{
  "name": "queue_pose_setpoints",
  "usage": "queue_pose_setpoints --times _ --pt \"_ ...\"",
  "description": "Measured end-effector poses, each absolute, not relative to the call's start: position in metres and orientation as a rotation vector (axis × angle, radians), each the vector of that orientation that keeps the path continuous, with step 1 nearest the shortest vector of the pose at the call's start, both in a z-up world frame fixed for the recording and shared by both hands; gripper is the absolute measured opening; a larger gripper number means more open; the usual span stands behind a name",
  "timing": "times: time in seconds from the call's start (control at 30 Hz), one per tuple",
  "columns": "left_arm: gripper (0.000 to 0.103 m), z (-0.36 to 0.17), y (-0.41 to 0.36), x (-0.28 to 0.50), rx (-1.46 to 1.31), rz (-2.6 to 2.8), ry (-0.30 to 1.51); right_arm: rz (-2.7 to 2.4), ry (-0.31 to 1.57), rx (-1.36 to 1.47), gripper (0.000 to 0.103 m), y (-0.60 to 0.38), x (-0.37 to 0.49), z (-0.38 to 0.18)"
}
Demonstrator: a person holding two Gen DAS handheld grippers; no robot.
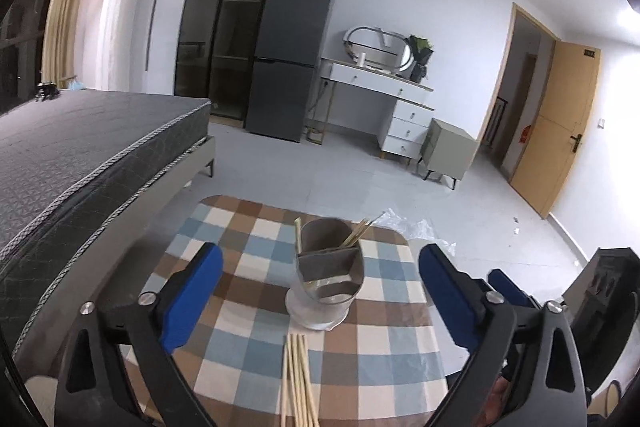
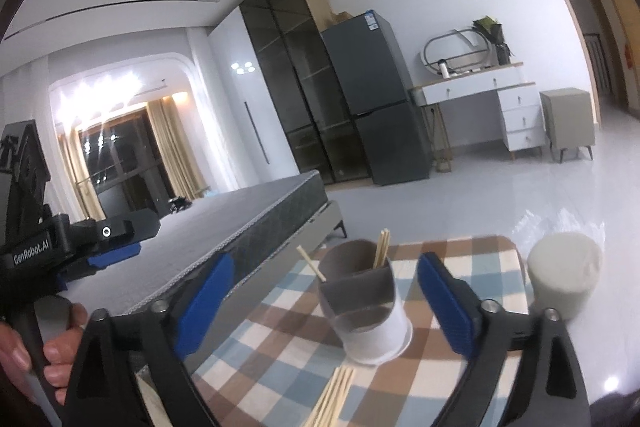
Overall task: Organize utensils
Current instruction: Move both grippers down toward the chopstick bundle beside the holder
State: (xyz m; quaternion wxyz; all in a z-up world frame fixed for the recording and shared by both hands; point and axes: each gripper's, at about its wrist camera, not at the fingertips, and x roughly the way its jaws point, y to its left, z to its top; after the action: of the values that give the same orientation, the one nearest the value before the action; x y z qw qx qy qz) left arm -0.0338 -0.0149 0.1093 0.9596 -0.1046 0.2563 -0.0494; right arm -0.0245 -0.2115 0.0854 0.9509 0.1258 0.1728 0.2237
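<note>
- Left claw (image 1: 320, 291) is standing wide, nothing between the blue pads, hovering over the near part of the checked surface (image 1: 396, 359).
- Right claw (image 2: 324, 295) is also gaping wide and empty.
- Utensil holder (image 1: 330, 267) is sitting upright toward the far edge of the surface, a few chopsticks (image 1: 356, 233) leaning in its back compartment.
- Loose chopstick bundle (image 1: 296, 379) is lying at the near edge, apart from the holder.
- Front compartments are looking empty, though it's hard to tell.
</note>
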Motion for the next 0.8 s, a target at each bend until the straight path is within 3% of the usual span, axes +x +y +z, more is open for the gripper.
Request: queue_pose_setpoints --times 0.8 --pt "0.099 0.001 0.016 -0.024 -0.22 -0.021 0.676 0.42 0.62 0.182 0.102 -0.188 -0.035 0.0"
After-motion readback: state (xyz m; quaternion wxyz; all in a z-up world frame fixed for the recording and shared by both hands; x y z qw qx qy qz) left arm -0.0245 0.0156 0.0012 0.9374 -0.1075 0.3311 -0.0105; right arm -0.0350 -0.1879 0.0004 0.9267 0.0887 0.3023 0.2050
